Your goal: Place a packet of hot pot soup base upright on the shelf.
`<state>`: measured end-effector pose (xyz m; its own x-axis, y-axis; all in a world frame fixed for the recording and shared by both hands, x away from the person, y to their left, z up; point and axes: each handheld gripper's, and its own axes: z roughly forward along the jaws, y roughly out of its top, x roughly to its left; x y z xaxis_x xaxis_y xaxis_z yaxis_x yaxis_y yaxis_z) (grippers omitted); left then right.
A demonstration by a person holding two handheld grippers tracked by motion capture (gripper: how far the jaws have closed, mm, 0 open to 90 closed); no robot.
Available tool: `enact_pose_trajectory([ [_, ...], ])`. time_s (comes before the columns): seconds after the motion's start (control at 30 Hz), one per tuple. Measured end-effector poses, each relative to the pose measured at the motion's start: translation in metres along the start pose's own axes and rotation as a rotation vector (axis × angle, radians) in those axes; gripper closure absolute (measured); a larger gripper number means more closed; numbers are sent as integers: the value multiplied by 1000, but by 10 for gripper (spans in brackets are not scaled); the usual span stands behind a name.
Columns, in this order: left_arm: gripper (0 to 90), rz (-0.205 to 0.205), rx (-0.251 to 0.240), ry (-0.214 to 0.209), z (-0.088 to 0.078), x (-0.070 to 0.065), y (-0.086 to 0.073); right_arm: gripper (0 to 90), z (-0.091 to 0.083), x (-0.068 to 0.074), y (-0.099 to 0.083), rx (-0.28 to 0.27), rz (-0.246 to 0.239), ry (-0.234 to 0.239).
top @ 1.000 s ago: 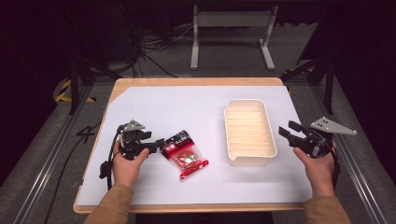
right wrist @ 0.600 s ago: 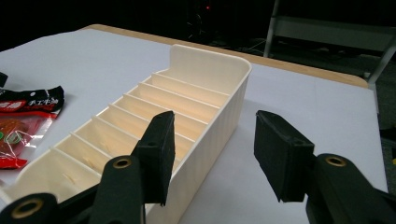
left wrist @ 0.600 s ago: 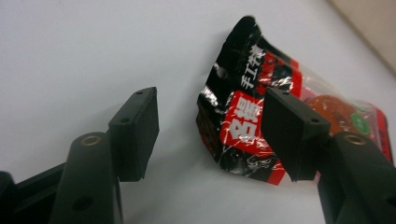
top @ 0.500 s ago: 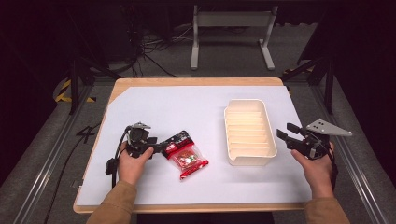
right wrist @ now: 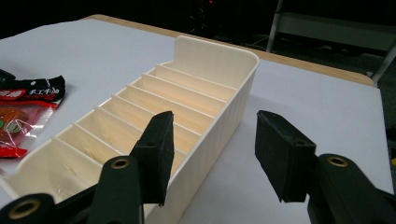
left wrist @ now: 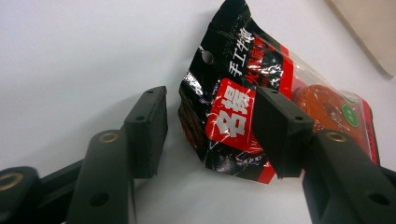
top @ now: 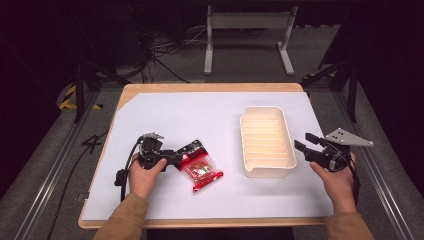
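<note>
Two grippers are at work, one in each hand. Nearest to the person, the left gripper (top: 176,159) is low at the table (top: 165,112), and its jaws have just been closing around the black top edge of the snack packet (top: 201,167). In the left gripper view the packet (left wrist: 247,107) lies flat on the white table, with its black end between the pads; the right pad is over the red label, the left pad stands beside the edge with a small gap, so the jaws are half closed and I judge that they do not press the foil yet.

To do this step well, I think the lower pad should slide under the lifted edge of the packet, not push it away, and the closing should be slow, because thin foil slips and folds easily. A grip on the flat sealed end, not on the soft filled part, would probably hold better.

On the other side, the right gripper (top: 306,146) waits with wide, empty jaws just beside the near end of the cream divided tray (top: 265,172), which stands farther on the table, apart from the packet
</note>
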<state>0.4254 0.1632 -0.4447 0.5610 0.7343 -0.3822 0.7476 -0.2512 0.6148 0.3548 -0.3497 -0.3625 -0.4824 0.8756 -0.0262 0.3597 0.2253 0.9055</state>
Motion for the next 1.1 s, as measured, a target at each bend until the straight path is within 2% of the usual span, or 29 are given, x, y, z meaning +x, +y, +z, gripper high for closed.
enact_pose_trajectory([
  [0.07,554,-3,4,4,1,1,0,473,1,1,0,8,3,-8],
  [0.1,625,-16,-1,3,2,1,-1,473,3,1,-1,23,-4,-18],
  [0.13,625,-18,-3,9,2,1,-1,473,3,1,-1,23,-4,-18],
  [0.17,686,-21,-3,14,2,1,-2,473,5,2,-2,28,-9,-19],
  [0.2,686,-20,1,18,2,1,-2,473,5,2,-2,28,-9,-19],
  [0.23,729,-22,3,20,2,0,-2,472,5,2,-2,29,-14,-18],
  [0.37,868,-2,4,38,2,-3,-2,473,5,4,-1,28,-20,-23],
  [0.57,892,-2,-19,25,-4,-4,-2,478,4,3,-1,30,-13,-32],
  [0.63,892,2,-40,17,-7,-6,-1,483,4,3,-1,26,-13,-31],
  [0.73,892,44,-77,24,-17,-8,-1,496,6,4,-1,40,-15,-41],
  [0.83,894,47,-130,12,-29,-10,-1,499,8,6,-1,47,-16,-39],
  [0.93,895,38,-152,0,-37,-11,-1,513,8,6,0,45,-16,-35],
  [1.0,895,57,-185,-4,-47,-16,1,575,6,7,1,37,-22,-14],
  [1.1,896,75,-206,-7,-54,-21,3,597,5,9,2,37,-37,-17],
])
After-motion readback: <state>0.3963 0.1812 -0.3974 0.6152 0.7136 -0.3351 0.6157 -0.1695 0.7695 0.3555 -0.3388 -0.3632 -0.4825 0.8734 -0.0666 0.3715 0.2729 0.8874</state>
